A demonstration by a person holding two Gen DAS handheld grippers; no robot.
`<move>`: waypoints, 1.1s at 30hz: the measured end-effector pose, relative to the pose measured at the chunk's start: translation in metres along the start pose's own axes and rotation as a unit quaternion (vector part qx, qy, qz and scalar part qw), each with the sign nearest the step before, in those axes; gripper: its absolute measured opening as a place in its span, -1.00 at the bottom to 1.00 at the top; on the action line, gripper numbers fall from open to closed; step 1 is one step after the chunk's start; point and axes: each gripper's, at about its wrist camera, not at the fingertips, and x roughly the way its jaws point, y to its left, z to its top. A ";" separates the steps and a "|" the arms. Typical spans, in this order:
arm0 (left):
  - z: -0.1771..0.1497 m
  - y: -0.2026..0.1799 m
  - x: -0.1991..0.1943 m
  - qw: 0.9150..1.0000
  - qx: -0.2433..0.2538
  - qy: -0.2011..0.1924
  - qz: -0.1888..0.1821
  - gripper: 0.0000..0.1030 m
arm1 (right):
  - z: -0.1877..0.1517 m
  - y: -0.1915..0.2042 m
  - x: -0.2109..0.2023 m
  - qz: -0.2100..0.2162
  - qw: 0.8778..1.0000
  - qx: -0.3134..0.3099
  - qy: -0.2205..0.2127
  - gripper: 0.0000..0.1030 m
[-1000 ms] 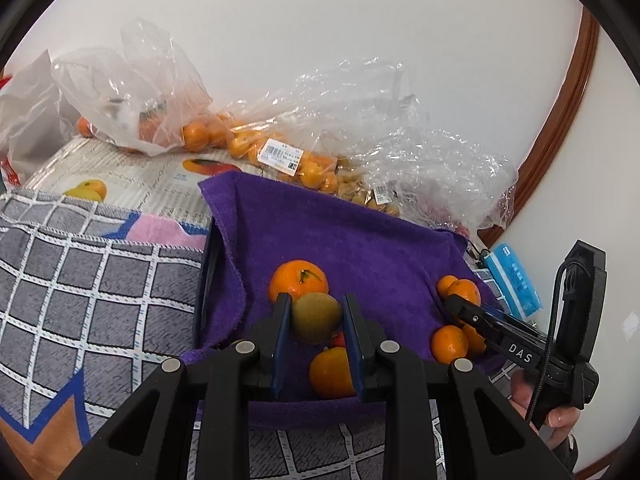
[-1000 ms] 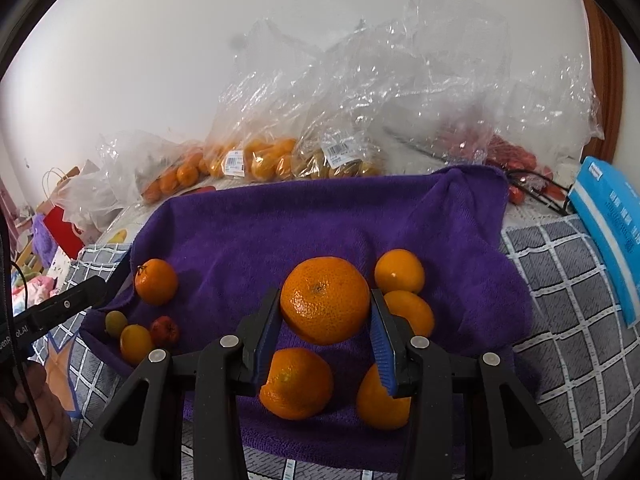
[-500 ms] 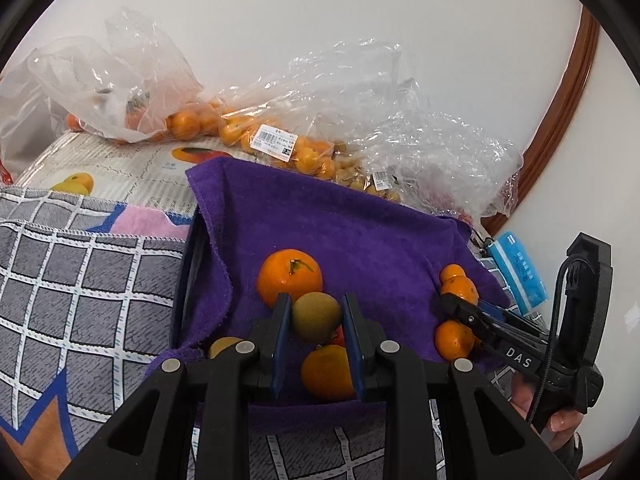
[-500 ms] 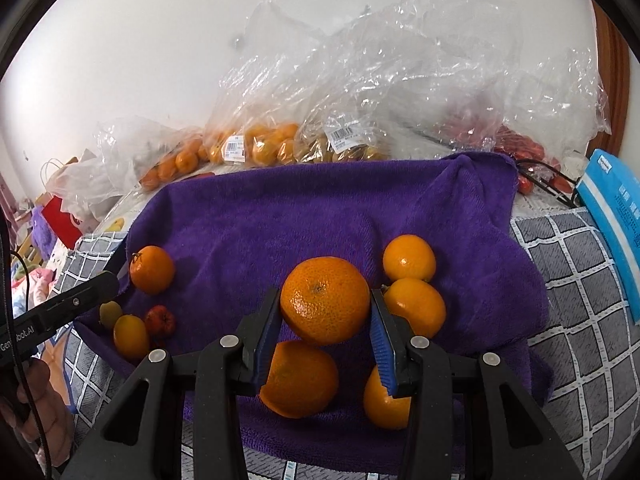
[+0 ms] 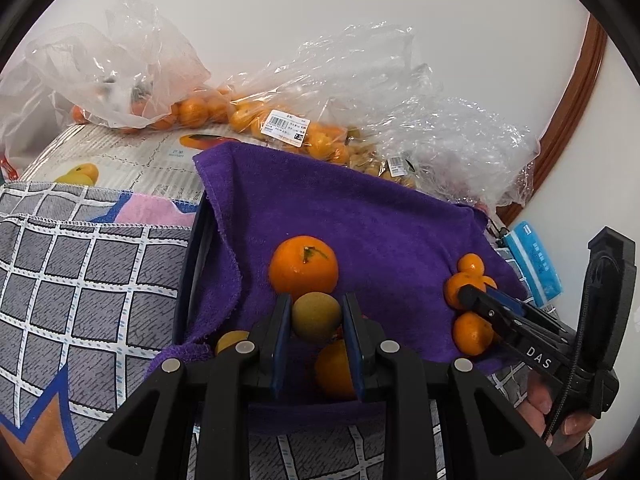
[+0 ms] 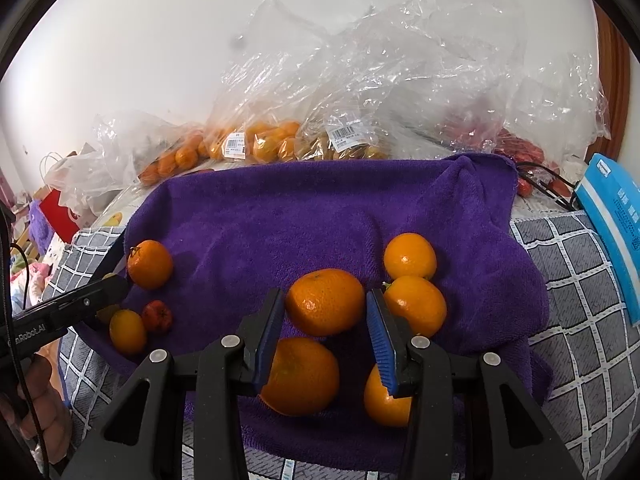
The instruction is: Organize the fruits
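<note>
A purple towel (image 5: 380, 216) carries the loose fruit. My left gripper (image 5: 316, 320) is shut on a small brownish-green round fruit (image 5: 316, 317), held just in front of a stemmed orange (image 5: 303, 268). Another orange (image 5: 334, 368) and a small yellow fruit (image 5: 230, 340) lie below its fingers. My right gripper (image 6: 325, 312) is shut on a large orange (image 6: 325, 301) above the towel (image 6: 320, 208). Two oranges (image 6: 410, 256) (image 6: 416, 306) lie right of it, and two more (image 6: 300, 376) (image 6: 384, 400) under its fingers. At the towel's left edge sit an orange (image 6: 149, 264), a small red fruit (image 6: 157, 316) and a yellow-orange fruit (image 6: 127, 331), beside the left gripper (image 6: 116, 282).
Clear plastic bags of oranges (image 5: 288, 128) (image 6: 264, 144) and small brown fruit (image 6: 340, 148) pile up against the white wall behind the towel. A grey checked cloth (image 5: 80, 280) covers the surface around it. A blue packet (image 6: 616, 216) lies at the right edge. A hand (image 5: 560, 412) holds the right gripper.
Both grippers keep their hold on their fruit. The left view has shifted slightly, and a small yellow fruit now shows beside the left finger. The right gripper has stayed where it was.
</note>
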 end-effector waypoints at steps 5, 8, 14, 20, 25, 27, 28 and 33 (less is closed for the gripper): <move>-0.001 -0.003 0.002 1.000 0.010 0.001 0.009 -0.54 | 0.000 0.001 -0.003 -0.002 1.000 -0.002 -0.005 -0.17; -0.001 -0.004 0.002 1.000 0.011 0.001 0.011 -0.54 | 0.000 0.000 -0.004 -0.002 1.000 -0.002 -0.007 -0.17; -0.001 -0.002 0.000 1.000 0.006 -0.006 0.010 -0.53 | -0.001 0.001 -0.008 0.000 1.000 -0.003 -0.015 -0.17; -0.001 -0.004 -0.005 1.000 0.010 -0.013 0.010 -0.30 | -0.002 0.000 -0.013 -0.010 1.000 0.001 -0.021 -0.17; -0.001 -0.011 -0.010 0.999 0.027 -0.021 0.011 -0.12 | 0.000 -0.003 -0.018 -0.015 0.999 0.010 -0.027 -0.07; -0.002 -0.014 -0.015 0.999 0.037 -0.028 0.013 -0.07 | 0.001 -0.005 -0.021 -0.011 1.000 0.013 -0.023 -0.05; -0.003 -0.016 -0.018 0.998 0.043 -0.037 0.016 -0.03 | 0.001 -0.004 -0.021 -0.007 1.000 0.011 -0.020 -0.05; 0.000 -0.020 -0.032 0.996 0.057 -0.049 0.039 0.07 | 0.005 0.002 -0.042 -0.024 0.999 0.014 -0.024 -0.05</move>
